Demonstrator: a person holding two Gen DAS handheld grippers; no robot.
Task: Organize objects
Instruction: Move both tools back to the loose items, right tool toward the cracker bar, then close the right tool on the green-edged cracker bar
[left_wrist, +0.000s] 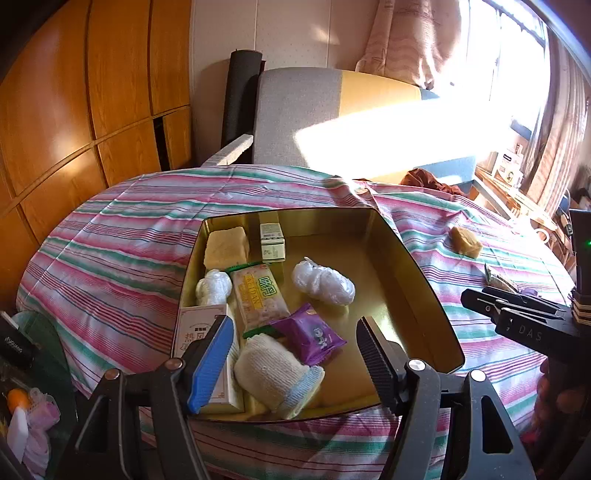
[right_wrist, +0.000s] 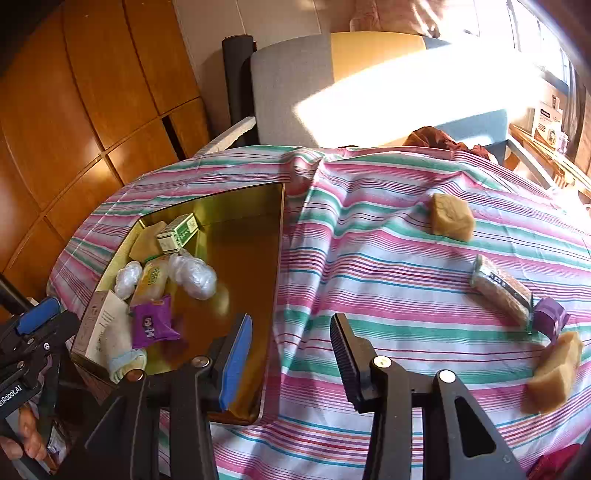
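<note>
Gold tin tray (left_wrist: 424, 280) sits on the striped pink/green/white cloth (left_wrist: 118, 236), toward the table's left side as seen from the right wrist.

Contents, bunched in the tray's left half:
- pale yellow sponge block (left_wrist: 226, 246) in the far left corner, small green-and-white box (left_wrist: 272, 242) just beside it
- two clear-wrapped white bundles: smaller one (left_wrist: 213, 287) against the left wall, bigger one (left_wrist: 323, 281) nearer the middle
- yellow-green snack packet (left_wrist: 256, 295) between them
- purple snack packet (left_wrist: 308, 334) overlapping the near end of the yellow-green one
- cream knit mitten with a blue cuff (left_wrist: 275, 373) at the near edge, touching the purple packet
- white carton with printed text (left_wrist: 201, 332) in the near left corner, partly hidden by the blue pad

The tray's right half is bare gold metal.

Loose on the cloth, right of the tray: tan block (right_wrist: 452, 218) far, long wrapped bar (right_wrist: 500, 288) nearer, small purple piece (right_wrist: 551, 316) touching the bar's near end, second tan block (right_wrist: 554, 373) nearest, blurred.

Left gripper (left_wrist: 295, 354): over the tray's near edge, jaws apart with nothing gripped; mitten and purple packet lie below the gap.

Right gripper (right_wrist: 291, 354): over the tray's right wall and the cloth, jaws apart with a narrower gap, nothing between them.

Behind the table: grey chair back (left_wrist: 295, 110), wooden cabinet doors (left_wrist: 92, 92) at left, sunlit window with curtains (left_wrist: 417, 37) at right.
</note>
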